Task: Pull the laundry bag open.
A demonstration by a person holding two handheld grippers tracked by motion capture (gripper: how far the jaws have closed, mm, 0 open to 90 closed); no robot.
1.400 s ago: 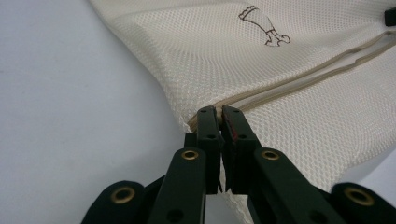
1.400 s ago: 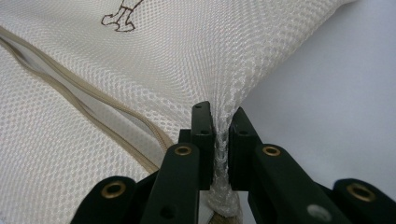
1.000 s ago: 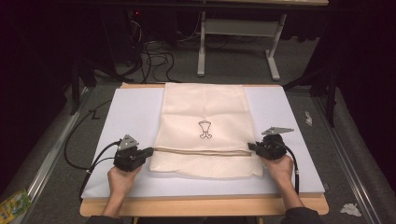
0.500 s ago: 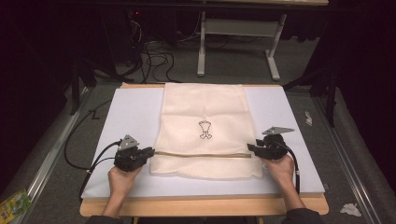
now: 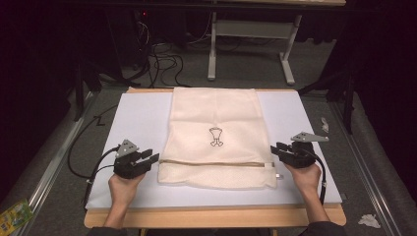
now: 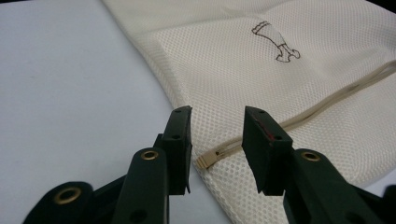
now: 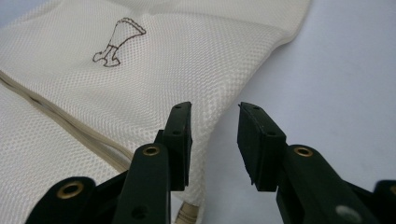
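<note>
Both tongs stand open, jaws just moved: left tongs (image 5: 153, 158) opening, right tongs (image 5: 276, 148) closing, gripping nothing, flanking the zippered mesh laundry bag (image 5: 216, 118).

My left gripper (image 5: 156, 158) sits just off the mesh bag's (image 5: 216, 118) left edge, jaws apart, having just opened — nothing pinched. My right gripper (image 5: 273, 149) hangs at the bag's right edge, jaws parted after closing a little — both forearms reach in from below.
</note>
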